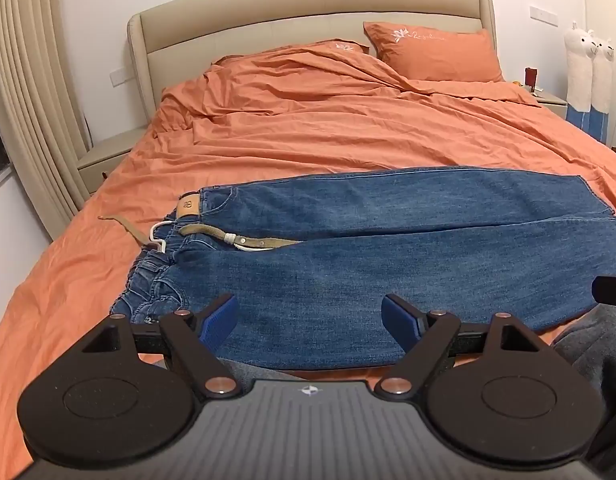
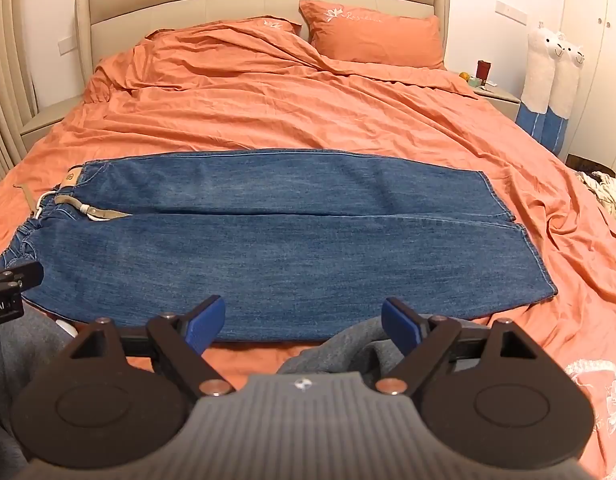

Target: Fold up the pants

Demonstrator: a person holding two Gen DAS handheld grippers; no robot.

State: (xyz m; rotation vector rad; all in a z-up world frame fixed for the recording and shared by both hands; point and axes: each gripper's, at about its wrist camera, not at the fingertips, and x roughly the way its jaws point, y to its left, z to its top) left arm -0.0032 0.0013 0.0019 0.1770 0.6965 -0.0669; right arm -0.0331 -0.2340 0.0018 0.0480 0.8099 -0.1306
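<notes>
Blue jeans (image 1: 368, 248) lie flat across the orange bed, waistband to the left, leg hems to the right, both legs side by side. A tan belt with a white cord (image 1: 243, 240) lies at the waistband. The jeans fill the middle of the right wrist view (image 2: 287, 232). My left gripper (image 1: 310, 320) is open and empty over the near edge of the jeans, close to the waist end. My right gripper (image 2: 303, 320) is open and empty at the near edge, toward the leg end. Part of the left gripper (image 2: 7, 288) shows at the left of the right wrist view.
Orange bedding (image 1: 328, 128) covers the bed, rumpled toward the beige headboard (image 1: 308, 8), with an orange pillow (image 1: 436, 52). A grey garment (image 2: 348, 344) lies at the near edge. Nightstands flank the bed. Alpaca plush toys (image 2: 552, 76) stand at the right. Clothes (image 2: 604, 196) lie at far right.
</notes>
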